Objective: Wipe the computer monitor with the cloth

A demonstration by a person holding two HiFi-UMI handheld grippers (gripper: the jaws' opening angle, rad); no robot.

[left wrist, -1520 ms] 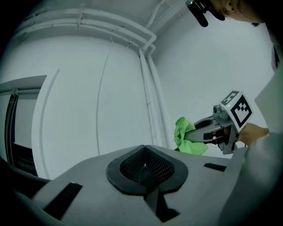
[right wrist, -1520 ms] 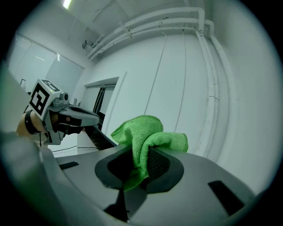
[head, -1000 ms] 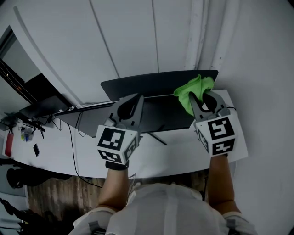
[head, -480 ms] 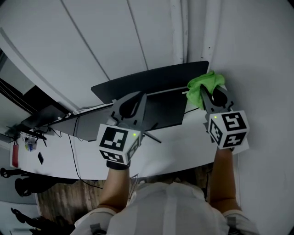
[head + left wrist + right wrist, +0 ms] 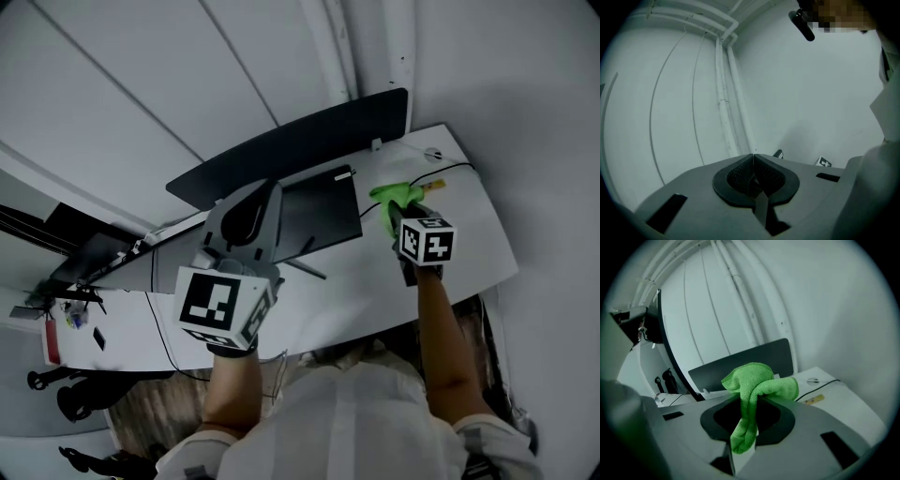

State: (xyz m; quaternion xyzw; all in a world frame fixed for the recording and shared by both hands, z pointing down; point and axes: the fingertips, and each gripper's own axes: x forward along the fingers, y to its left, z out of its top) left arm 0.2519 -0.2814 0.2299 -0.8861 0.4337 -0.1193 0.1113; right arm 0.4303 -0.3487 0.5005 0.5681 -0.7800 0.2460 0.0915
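Observation:
The dark computer monitor [image 5: 291,145] stands along the back of the white desk [image 5: 469,234], seen from above in the head view. Its back edge also shows in the right gripper view [image 5: 754,359]. My right gripper [image 5: 392,212] is shut on the bright green cloth [image 5: 394,194], low over the desk in front of the monitor's right end. The cloth [image 5: 757,383] bunches above the jaws and hangs down between them. My left gripper [image 5: 251,214] hovers in front of the monitor's middle. Its jaws [image 5: 753,157] are shut on nothing and face the white wall.
A dark flat rectangle [image 5: 317,208] lies on the desk under the monitor. A black cable [image 5: 445,172], a small yellow item [image 5: 433,187] and a small round item [image 5: 432,154] lie at the desk's right end. A second cluttered desk [image 5: 84,309] stands at the left.
My right gripper has dropped with the cloth from the monitor's upper right corner to just above the desk, rolling as it went. The left gripper has drifted slightly left.

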